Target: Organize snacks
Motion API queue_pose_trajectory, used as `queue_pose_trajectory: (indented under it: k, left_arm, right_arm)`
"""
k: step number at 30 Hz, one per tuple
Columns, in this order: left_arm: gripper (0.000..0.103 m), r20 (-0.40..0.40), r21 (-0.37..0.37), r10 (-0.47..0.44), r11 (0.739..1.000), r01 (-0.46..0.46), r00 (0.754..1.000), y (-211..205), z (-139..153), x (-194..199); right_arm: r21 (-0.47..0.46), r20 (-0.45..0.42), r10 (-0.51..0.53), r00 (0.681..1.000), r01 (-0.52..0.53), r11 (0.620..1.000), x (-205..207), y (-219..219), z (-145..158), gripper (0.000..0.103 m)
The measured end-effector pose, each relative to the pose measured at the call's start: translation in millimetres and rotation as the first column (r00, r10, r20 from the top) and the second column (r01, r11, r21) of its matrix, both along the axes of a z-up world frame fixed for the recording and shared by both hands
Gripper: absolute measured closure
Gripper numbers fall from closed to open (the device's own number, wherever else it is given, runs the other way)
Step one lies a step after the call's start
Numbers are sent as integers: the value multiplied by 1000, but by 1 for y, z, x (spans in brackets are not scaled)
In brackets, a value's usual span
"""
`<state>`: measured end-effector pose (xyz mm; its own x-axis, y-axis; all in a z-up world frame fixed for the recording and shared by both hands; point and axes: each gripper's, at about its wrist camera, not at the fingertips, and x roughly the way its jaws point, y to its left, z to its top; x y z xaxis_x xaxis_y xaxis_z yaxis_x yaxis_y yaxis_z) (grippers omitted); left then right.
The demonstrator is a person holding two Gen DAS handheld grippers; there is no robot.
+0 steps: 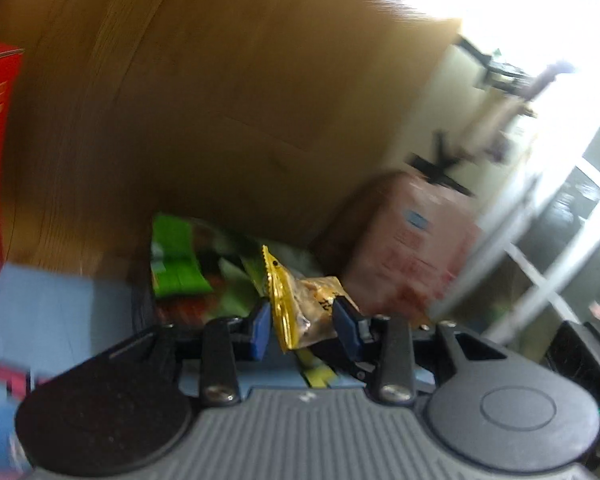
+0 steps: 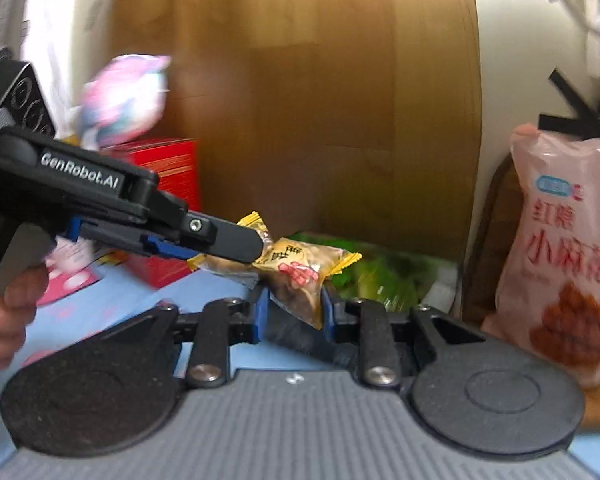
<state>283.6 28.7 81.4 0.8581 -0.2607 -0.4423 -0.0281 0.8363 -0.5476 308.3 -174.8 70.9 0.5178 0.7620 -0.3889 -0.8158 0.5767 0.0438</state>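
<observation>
My left gripper [image 1: 302, 314] is shut on a small yellow snack packet [image 1: 300, 312], which stands on edge between the blue pads. My right gripper [image 2: 294, 306] is shut on a second yellow packet [image 2: 300, 274] with red print. In the right wrist view the left gripper [image 2: 256, 246] reaches in from the left, held by a hand [image 2: 4, 320], with its own yellow packet [image 2: 254, 222] at the fingertips. The two packets hang close together above a blue tablecloth [image 2: 204, 292]. Both views are blurred by motion.
A green snack bag [image 2: 380, 276] lies against the wooden board [image 2: 320, 100] behind the packets. A large pink snack bag [image 2: 568, 260] stands at the right. A red box [image 2: 172, 168] with a pink plush toy [image 2: 124, 96] on top stands at the left.
</observation>
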Motion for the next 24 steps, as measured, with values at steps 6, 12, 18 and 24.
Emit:
queue_pose_trajectory:
  k: [6,12,18,24]
  left_arm:
    - [69,-82,46,99,994,-96,992,16,-36,60]
    - [69,-28,84,173,982,-171,984,9,-33,28]
    - [63,64,214,206,953,-215,976,-27,-12,-54]
    - [32,67,339,266,900,-273,962,-90,-30,-150]
  right_arm:
    - [-26,-95,-51,994,49,998,67,42,-39,70]
    - [49,-55,-92,994,95,994,45,13,-42,41]
    - [144,-62,-155,986,163,976,-29,-57,-37,37]
    - [207,-160,-204,966,235,950,-112,-116,-57,6]
